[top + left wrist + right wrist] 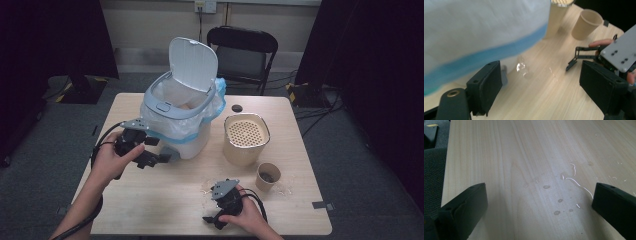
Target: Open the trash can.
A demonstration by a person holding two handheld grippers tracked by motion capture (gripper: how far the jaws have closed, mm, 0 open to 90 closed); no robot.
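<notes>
Illumination comes from overhead and is even across the table (pixel 150 210) in the high view, while the surrounding room falls off to near black at both sides. In the left gripper view, the white bin (pixel 481 27) close to the lens is soft and blurred, and a wet patch (pixel 521 68) on the wood returns a bright glare. In the right gripper view, water droplets (pixel 559 200) catch thin specular streaks, and the nearby jaws are slightly out of focus.

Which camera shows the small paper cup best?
The high view: the paper cup stands whole near the table's right edge, something dark inside. The left gripper view catches it from the side, top cropped. The right gripper view faces wet tabletop instead.
</notes>
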